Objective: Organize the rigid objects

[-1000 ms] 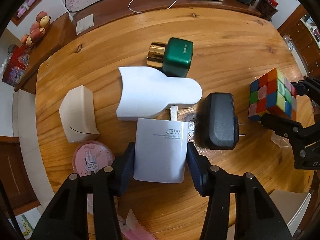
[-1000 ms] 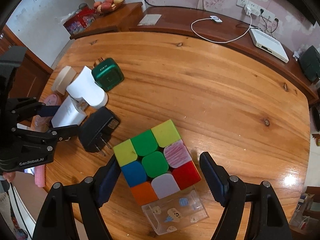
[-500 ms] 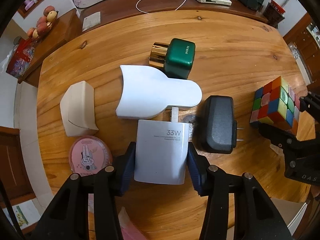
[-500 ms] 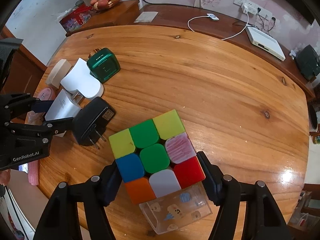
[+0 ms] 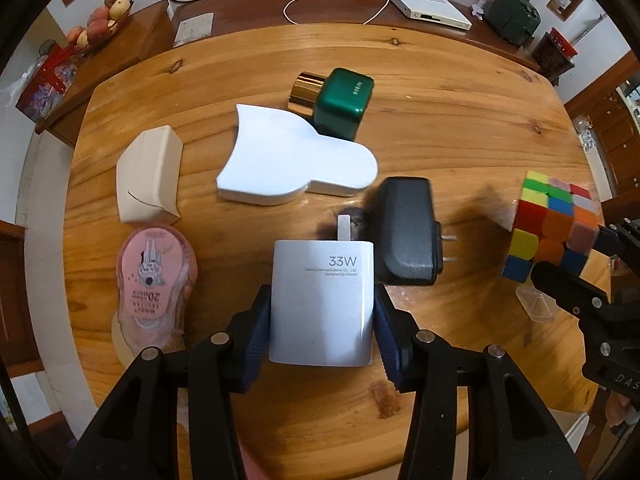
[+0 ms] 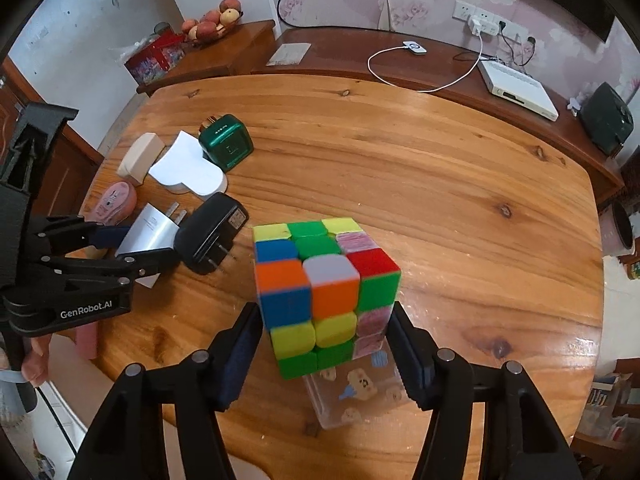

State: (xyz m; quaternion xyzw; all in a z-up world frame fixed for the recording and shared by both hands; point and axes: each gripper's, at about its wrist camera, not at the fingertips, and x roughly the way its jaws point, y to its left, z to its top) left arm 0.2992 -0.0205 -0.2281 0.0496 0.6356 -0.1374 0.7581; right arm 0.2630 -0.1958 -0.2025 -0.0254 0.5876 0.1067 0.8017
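My left tongs (image 5: 322, 314) clamp the charger (image 5: 322, 300), right (image 6: 326, 346) the cube (image 6: 326, 292), seemingly lifted: carry both level toward the tabletop's (image 6: 440, 184) left edge.

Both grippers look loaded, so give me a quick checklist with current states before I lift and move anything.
1. Left gripper shut on the white 33W charger, pads on both sides: ok.
2. Right gripper shut on the puzzle cube: ok.
3. Cube off the table: ok, it sits tilted above the clear plastic box.
4. Charger off the table: cannot tell.
5. Charger's prongs apart from the black adapter: ok, though the adapter lies right beside it.
6. Space between the two grippers: ok, apart in both views.
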